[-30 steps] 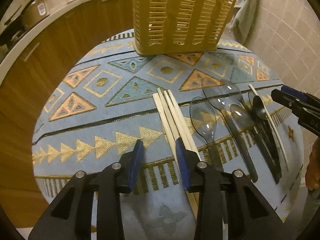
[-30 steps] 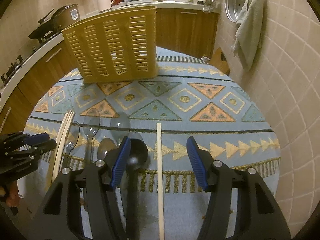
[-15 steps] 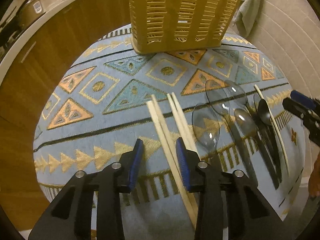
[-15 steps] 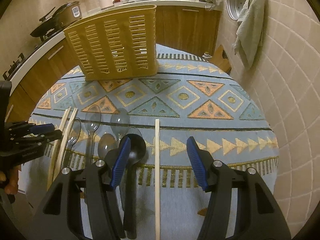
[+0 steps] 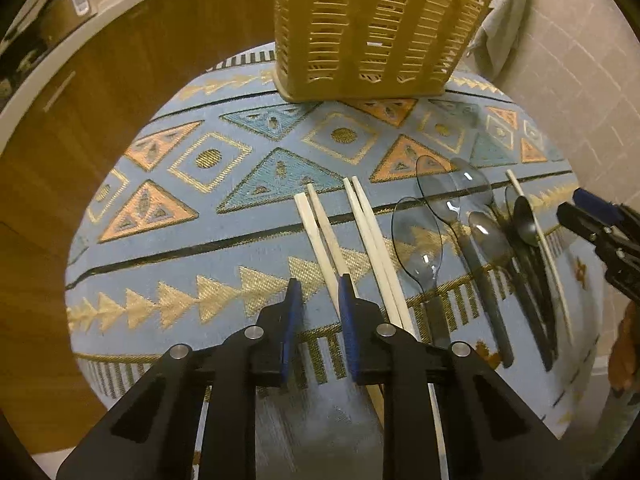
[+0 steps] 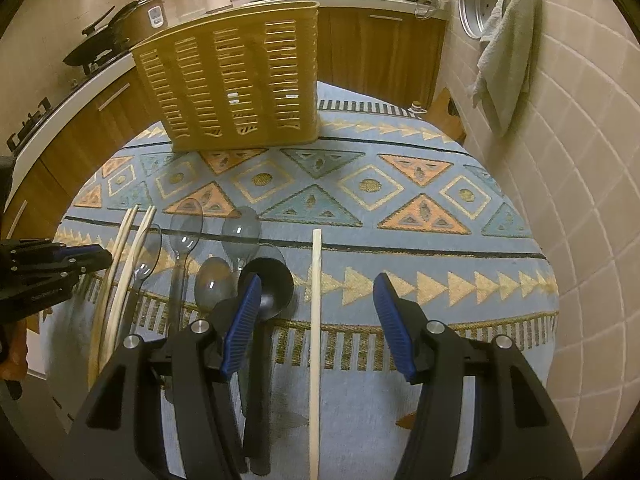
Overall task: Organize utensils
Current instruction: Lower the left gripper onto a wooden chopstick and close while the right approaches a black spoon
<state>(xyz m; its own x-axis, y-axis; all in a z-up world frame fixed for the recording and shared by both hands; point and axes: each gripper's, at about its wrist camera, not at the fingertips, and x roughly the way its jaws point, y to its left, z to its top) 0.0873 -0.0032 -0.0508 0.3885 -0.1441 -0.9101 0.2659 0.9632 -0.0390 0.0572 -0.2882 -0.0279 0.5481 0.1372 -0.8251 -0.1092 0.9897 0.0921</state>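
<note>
Left wrist view: the left tongs [image 5: 316, 292] have just been narrowing around the nearest pair of pale chopsticks [image 5: 324, 236], whose sticks run between the blue pads, apparently not yet pinched, likely to lift both together. Beyond them, the slatted yellow utensil basket [image 5: 372, 28] stands upright at the tabletop's [image 5: 168, 248] far edge. The right tongs [image 6: 316, 312] hover half open over a single chopstick [image 6: 316, 312], holding nothing, beside spoons [image 6: 184, 240] laid handles-near for easy picking.
</note>
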